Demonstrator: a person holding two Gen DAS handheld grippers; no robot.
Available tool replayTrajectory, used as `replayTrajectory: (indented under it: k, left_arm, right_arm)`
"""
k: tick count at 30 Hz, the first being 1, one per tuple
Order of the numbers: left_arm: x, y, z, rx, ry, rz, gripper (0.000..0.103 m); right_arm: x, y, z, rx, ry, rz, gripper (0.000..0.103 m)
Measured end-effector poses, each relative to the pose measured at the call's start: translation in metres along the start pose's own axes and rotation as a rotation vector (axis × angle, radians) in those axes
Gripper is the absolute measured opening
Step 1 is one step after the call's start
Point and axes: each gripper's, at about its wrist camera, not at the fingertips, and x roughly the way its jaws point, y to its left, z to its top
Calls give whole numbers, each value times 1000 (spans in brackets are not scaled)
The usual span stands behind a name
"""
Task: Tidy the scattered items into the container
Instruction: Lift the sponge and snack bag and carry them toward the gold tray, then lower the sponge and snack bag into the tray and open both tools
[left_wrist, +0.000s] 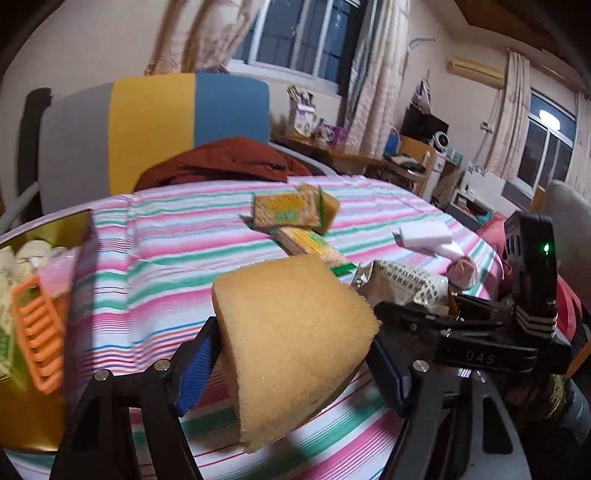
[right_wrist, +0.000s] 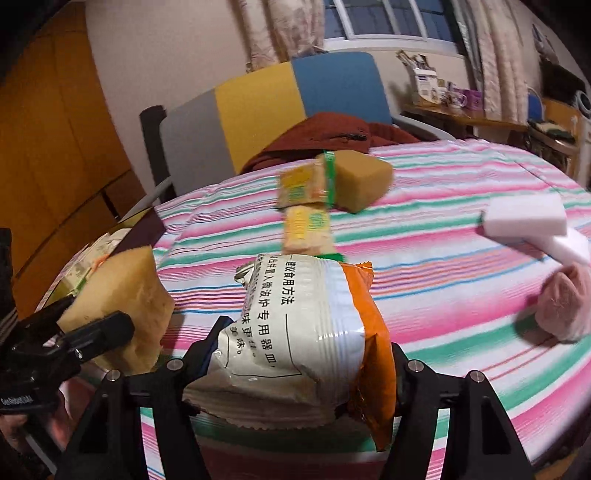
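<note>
Above the striped bedspread (left_wrist: 155, 236), left gripper (left_wrist: 295, 354) clamps a yellow sponge (left_wrist: 291, 332); right gripper (right_wrist: 295, 354) clamps a snack packet (right_wrist: 303, 332). Carry step, likely. Next: swing both left over the gold container (left_wrist: 66, 229), then release.

Both wrist views: warm, moderately dim indoor light from overhead. A ceiling lamp reflection (left_wrist: 549, 115) shows in the dark window pane (left_wrist: 546, 147); the windows themselves admit no daylight. Motion blur softens the striped cloth (left_wrist: 155, 236) and the cracker packets (right_wrist: 304, 184), while the near sponge (left_wrist: 291, 343) stays fairly sharp. Glare streaks the snack bag (right_wrist: 295, 332). Fisheye distortion bows the edges; the corners vignette to black. Soft shadows lie under objects.
</note>
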Motion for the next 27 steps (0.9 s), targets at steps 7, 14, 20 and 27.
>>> replayTrajectory:
  k: [7, 14, 20, 27]
  left_arm:
    - [-43, 38, 1, -63, -73, 67, 76]
    - [-85, 97, -9, -178, -128, 183, 76]
    - [-121, 149, -18, -230, -164, 328, 76]
    - [-142, 206, -31, -261, -131, 484, 76]
  right_arm:
    - [10, 48, 8, -68, 8, 86, 68]
    - [18, 107, 19, -168, 0, 182, 68]
    - [21, 151, 31, -199, -7, 314, 68]
    - [32, 230, 34, -345, 0, 443, 68]
